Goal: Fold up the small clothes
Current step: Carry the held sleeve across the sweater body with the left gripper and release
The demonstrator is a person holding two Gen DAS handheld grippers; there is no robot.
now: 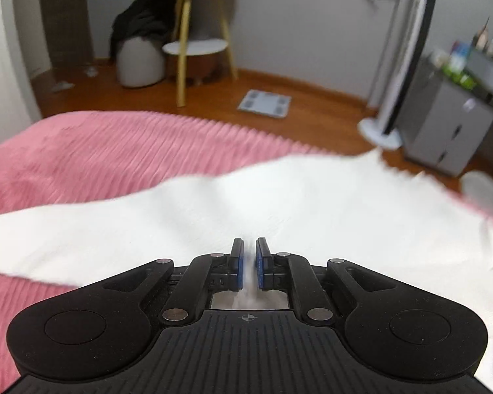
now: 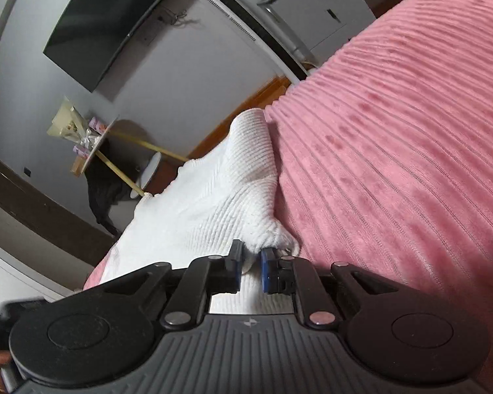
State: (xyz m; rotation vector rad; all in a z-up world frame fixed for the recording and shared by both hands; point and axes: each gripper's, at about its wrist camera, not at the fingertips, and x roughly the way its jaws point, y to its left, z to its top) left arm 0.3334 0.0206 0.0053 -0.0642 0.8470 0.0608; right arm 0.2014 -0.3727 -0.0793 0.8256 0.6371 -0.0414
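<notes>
I see the pink bed (image 1: pixel 92 151) filling most of both views, and I place everything against it. Across the bed stretches the white garment (image 1: pixel 279 203), lifted and drawn taut, I judge, so a clean fold can follow. My left gripper (image 1: pixel 249 262) is angled steeply down at the bed and clenched on the cloth. My right gripper (image 2: pixel 250 262), tilted lower toward the bed, pinches a bunched edge of the garment (image 2: pixel 213 197).
</notes>
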